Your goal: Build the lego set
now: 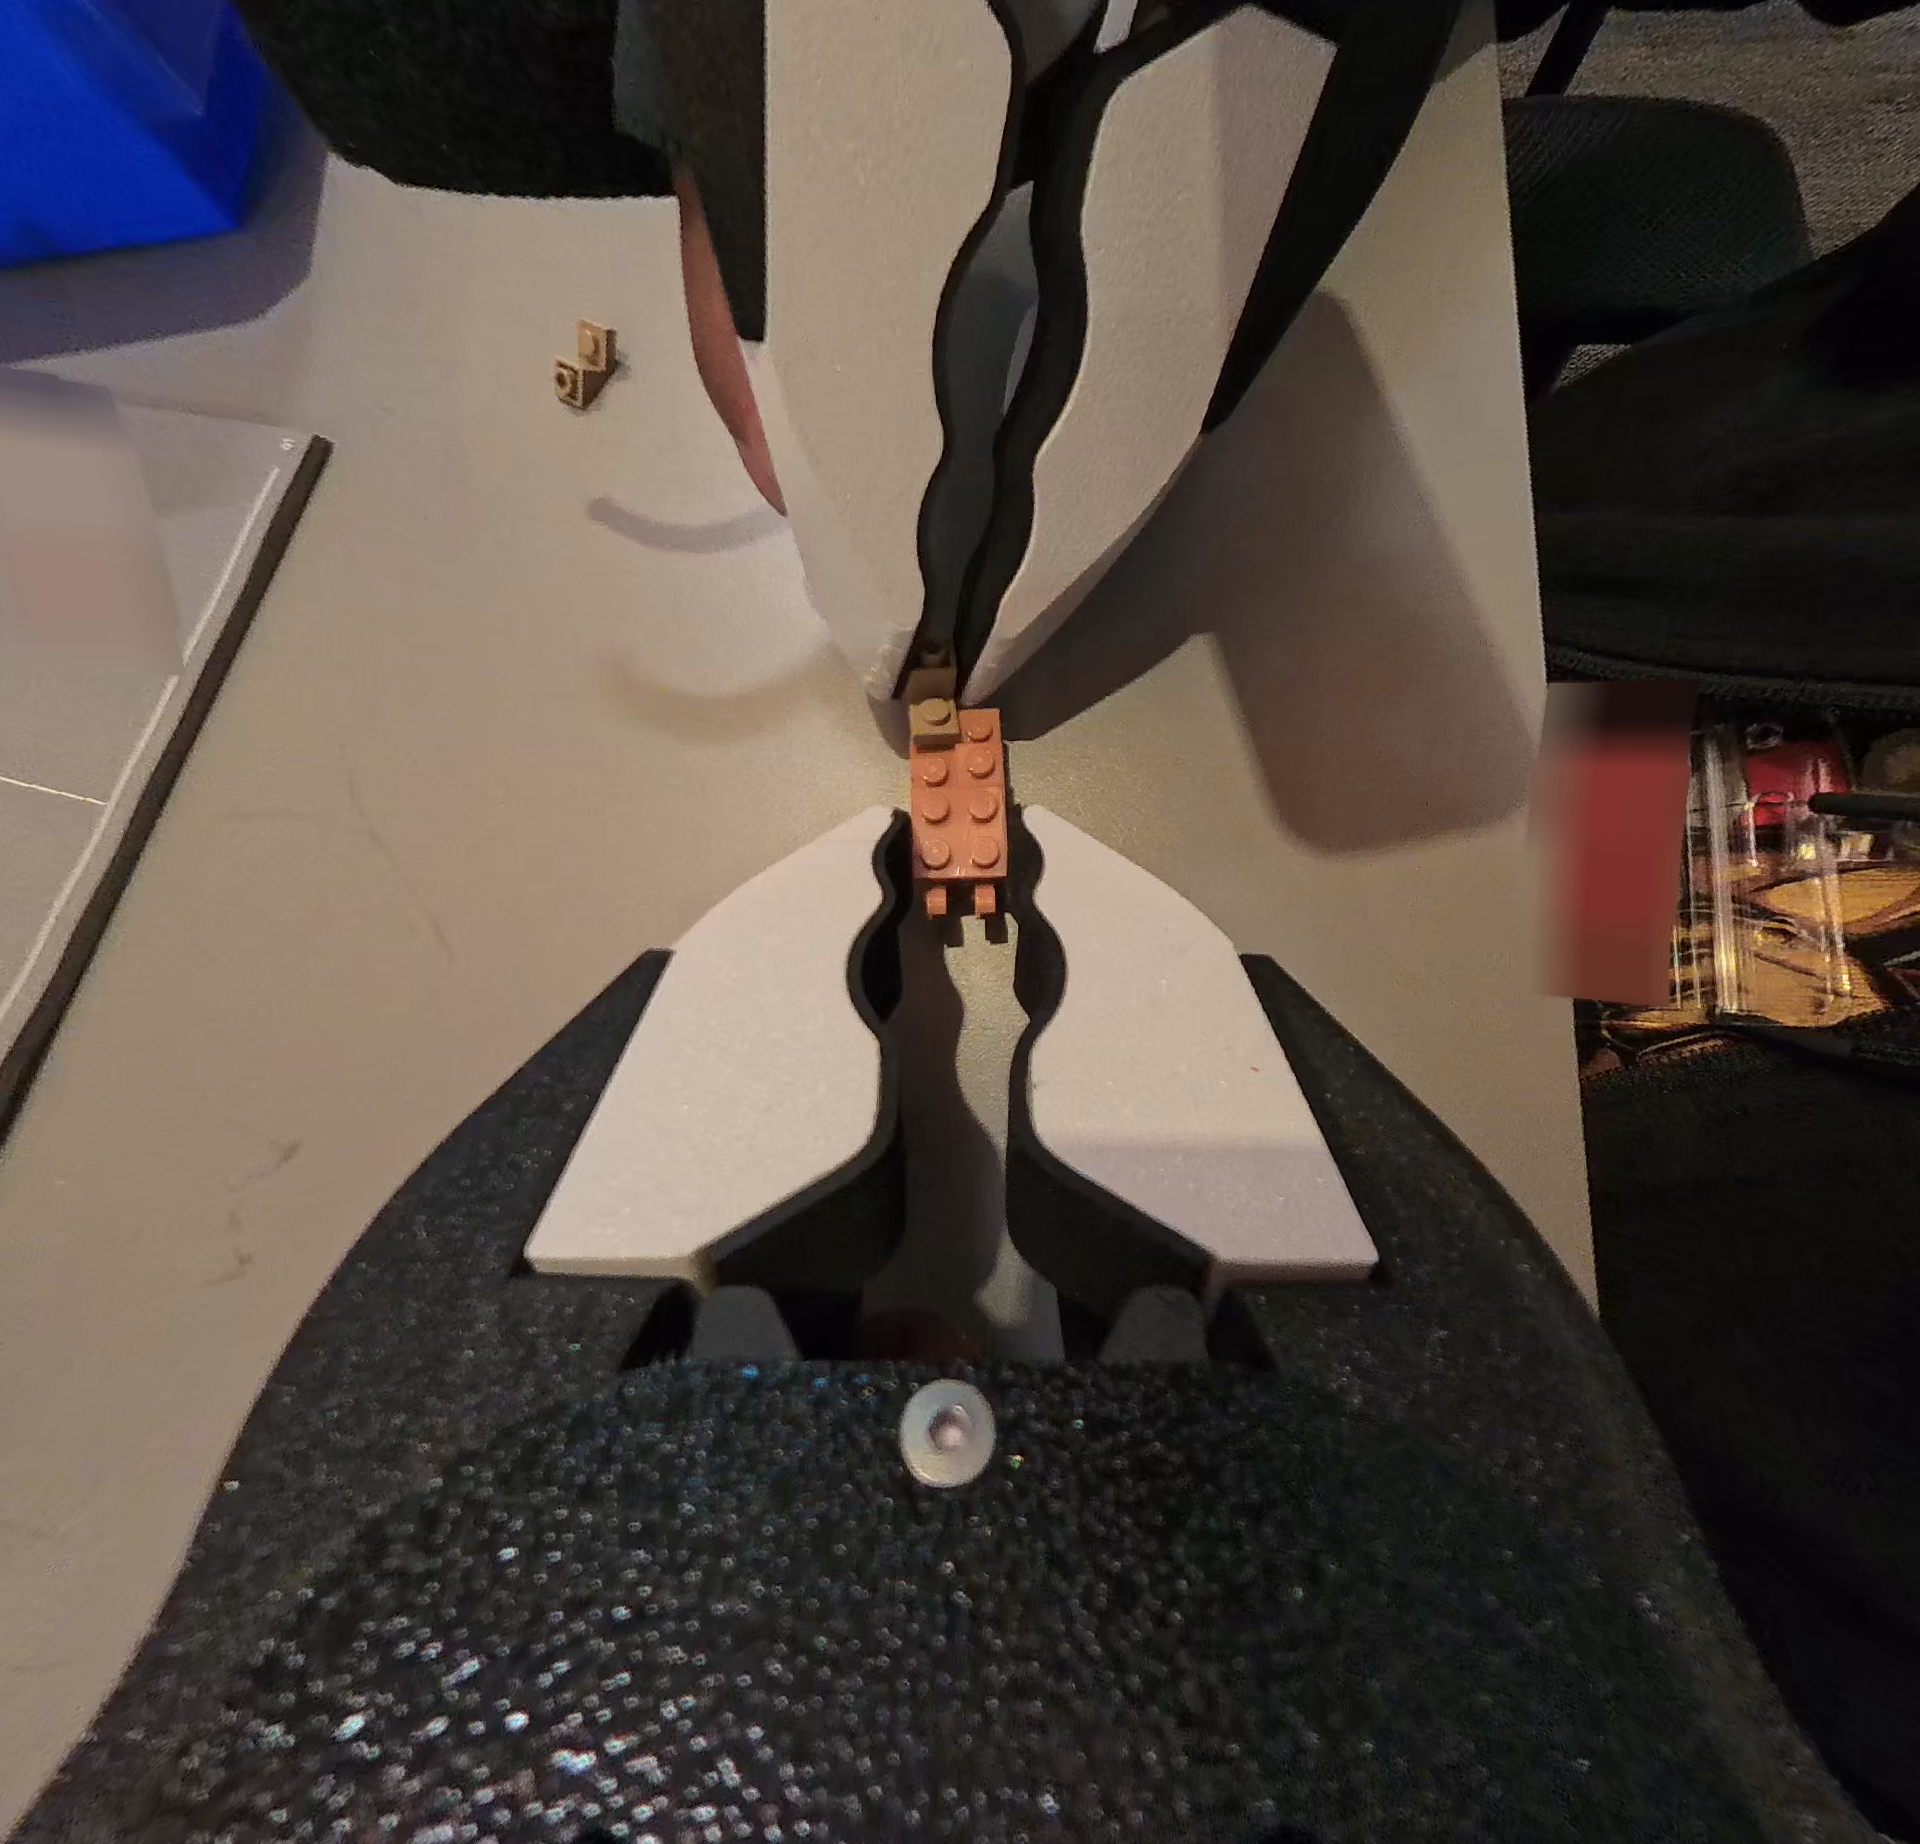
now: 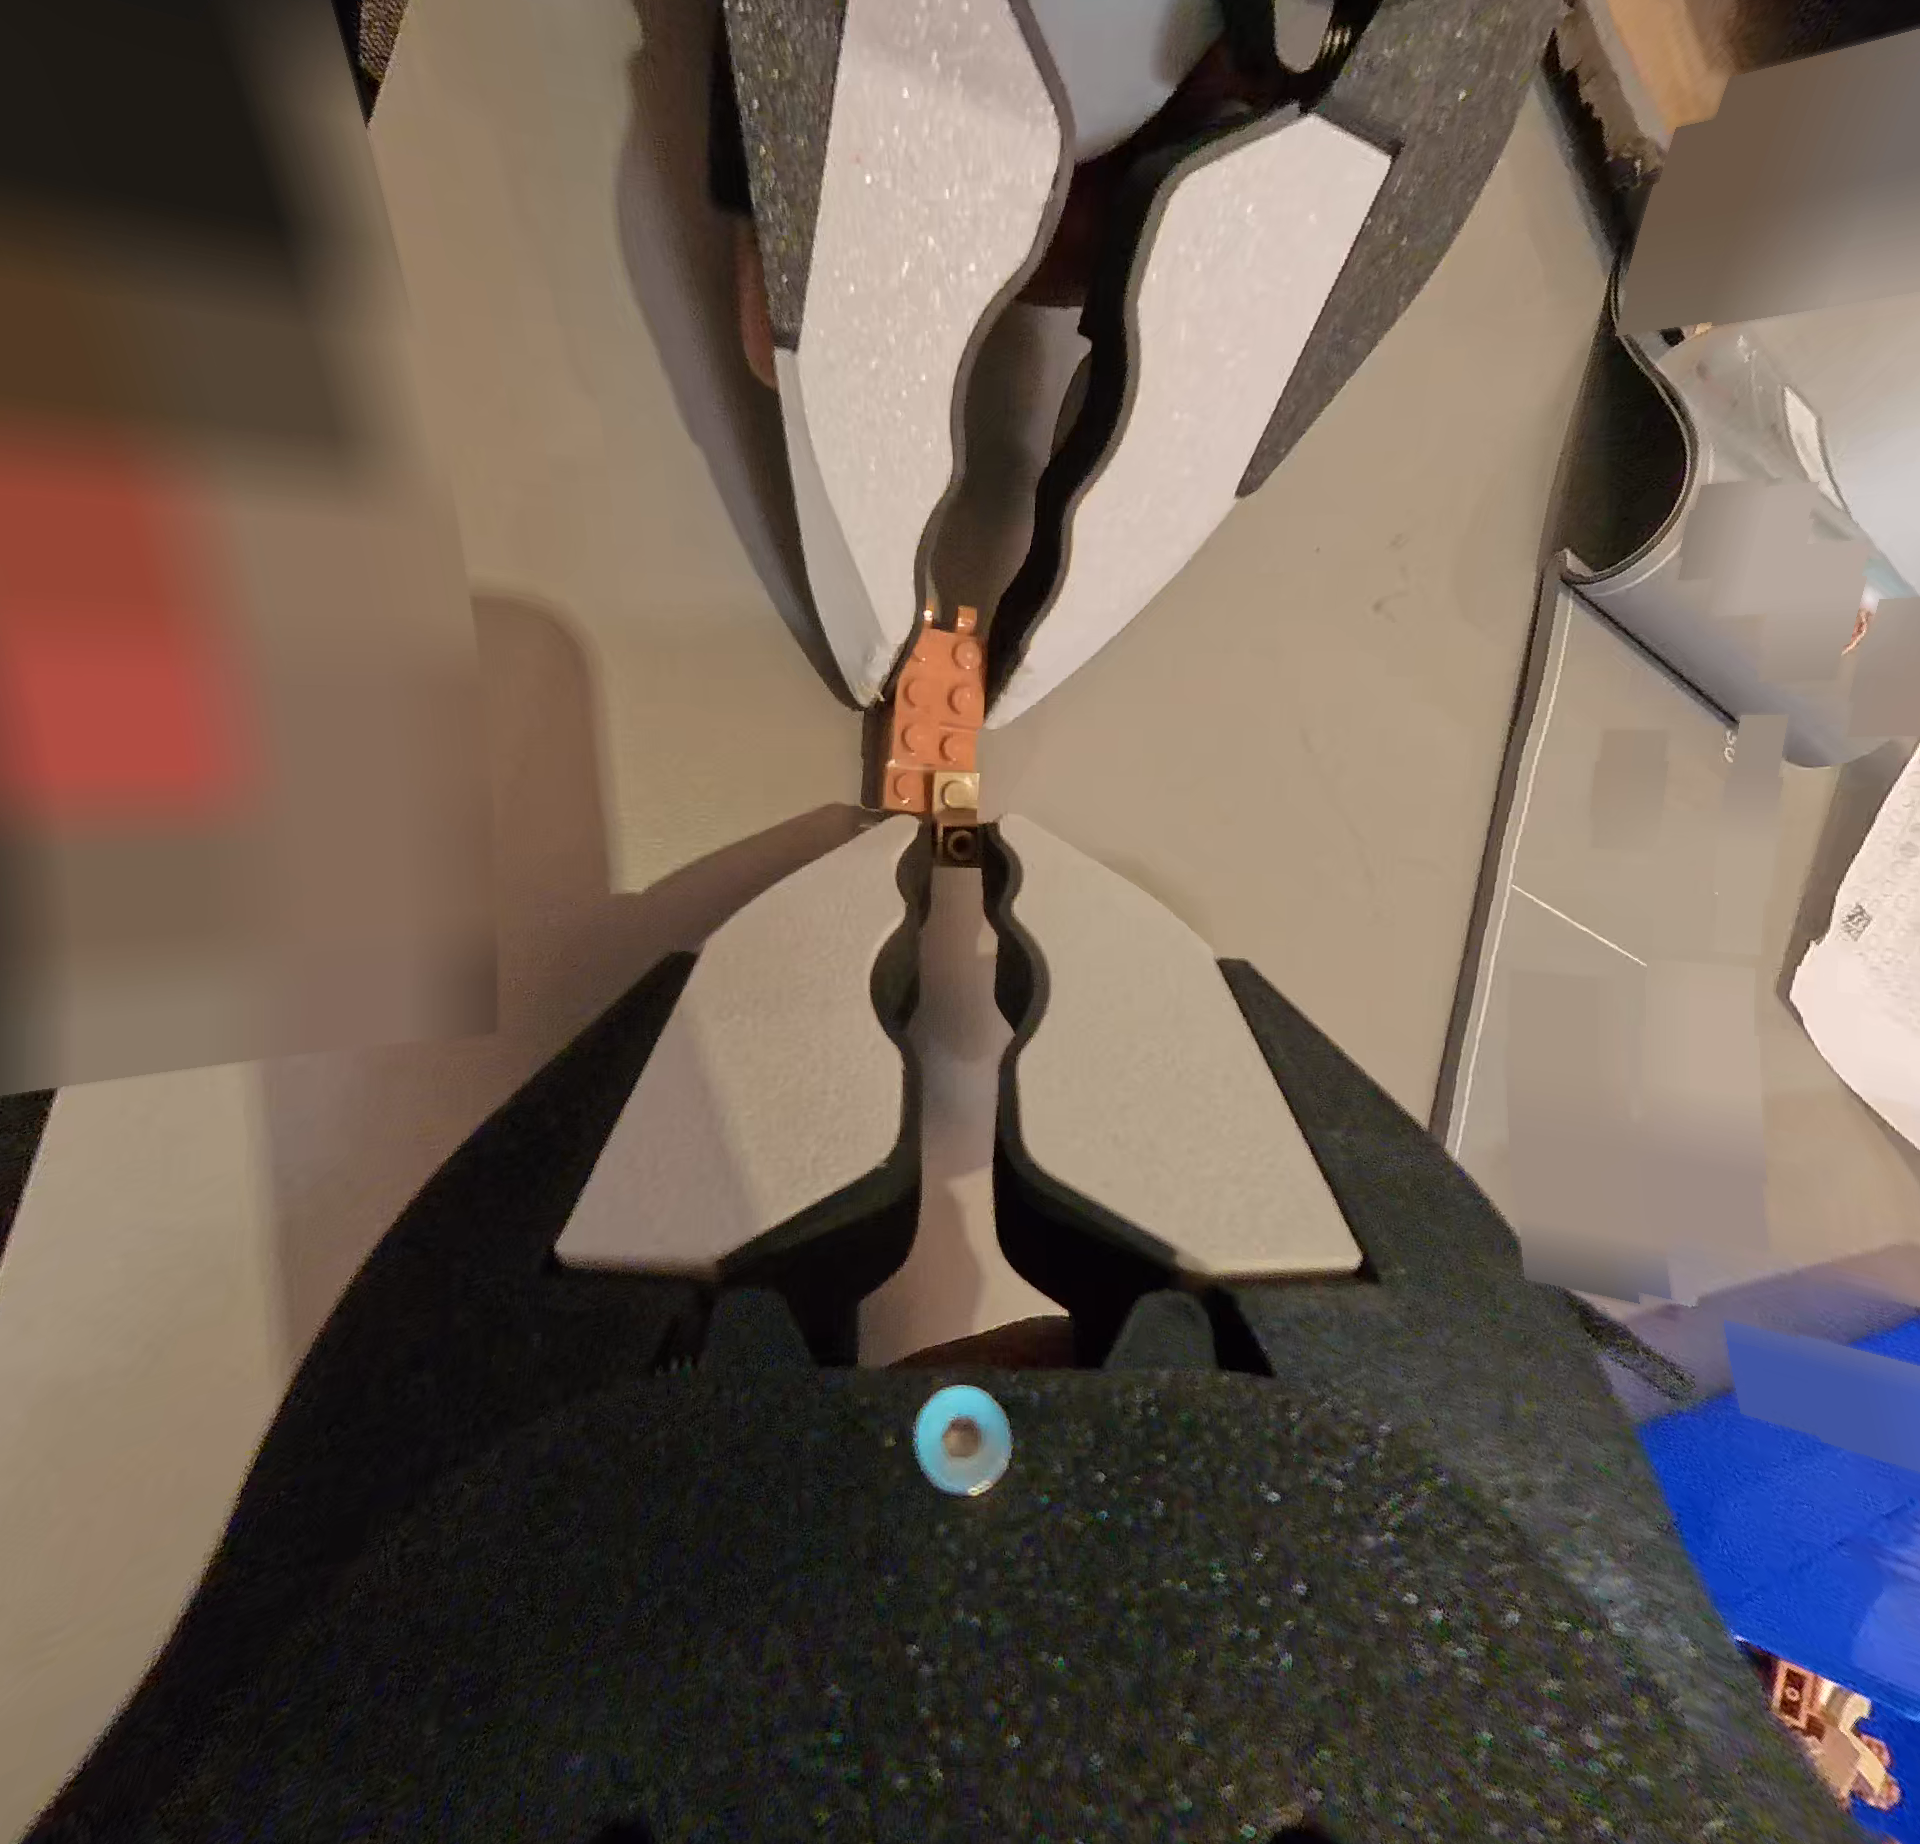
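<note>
My left gripper [image 1: 961, 849] is shut on the near end of an orange-brown studded plate [image 1: 958, 807], holding it just above the pale table [image 1: 468, 859]. My right gripper [image 1: 948, 667] comes in from the far side, shut on a small tan bracket brick [image 1: 933, 722] that sits on the plate's far left corner. In the right wrist view, my right gripper [image 2: 958, 844] pinches the tan bracket [image 2: 956, 792] at its fingertips. Beyond it, my left gripper [image 2: 940, 672] grips the plate [image 2: 932, 719] from both sides.
A second tan bracket [image 1: 585, 371] lies loose on the table at the far left. A blue bin [image 1: 104, 80] stands at the back left, with a black strap [image 1: 416, 80] beside it. A dark-edged grey board [image 1: 156, 651] lies at the left, and a clear bag of parts [image 1: 1766, 859] at the right. Both grippers' tips are close together, under 4 cm apart.
</note>
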A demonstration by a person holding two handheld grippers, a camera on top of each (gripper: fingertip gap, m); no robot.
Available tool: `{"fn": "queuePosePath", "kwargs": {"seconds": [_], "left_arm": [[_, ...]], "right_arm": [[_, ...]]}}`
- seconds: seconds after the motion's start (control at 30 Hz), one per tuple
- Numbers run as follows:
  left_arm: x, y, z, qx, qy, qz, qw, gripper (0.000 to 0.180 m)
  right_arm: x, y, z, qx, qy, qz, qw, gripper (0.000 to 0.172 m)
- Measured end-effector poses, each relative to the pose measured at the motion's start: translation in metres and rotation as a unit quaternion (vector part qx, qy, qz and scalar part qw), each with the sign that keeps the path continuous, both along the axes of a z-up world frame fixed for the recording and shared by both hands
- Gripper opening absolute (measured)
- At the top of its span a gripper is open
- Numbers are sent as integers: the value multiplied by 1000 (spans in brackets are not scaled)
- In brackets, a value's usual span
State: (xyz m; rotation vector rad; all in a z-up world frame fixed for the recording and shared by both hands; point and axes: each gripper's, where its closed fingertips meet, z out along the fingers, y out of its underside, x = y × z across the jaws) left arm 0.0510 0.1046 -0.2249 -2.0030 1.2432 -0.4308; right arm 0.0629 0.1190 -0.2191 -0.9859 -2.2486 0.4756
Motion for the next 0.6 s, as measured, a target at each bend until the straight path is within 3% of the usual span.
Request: {"fn": "queuePosePath", "kwargs": {"seconds": [0.33, 0.6], "left_arm": [[1, 0, 0, 7, 3, -3, 1000, 17], [2, 2, 7, 70, 28, -22, 997, 16]], "right_arm": [[1, -2, -1, 9, -4, 1, 1000, 8], [2, -2, 6, 7, -11, -5, 1000, 8]]}}
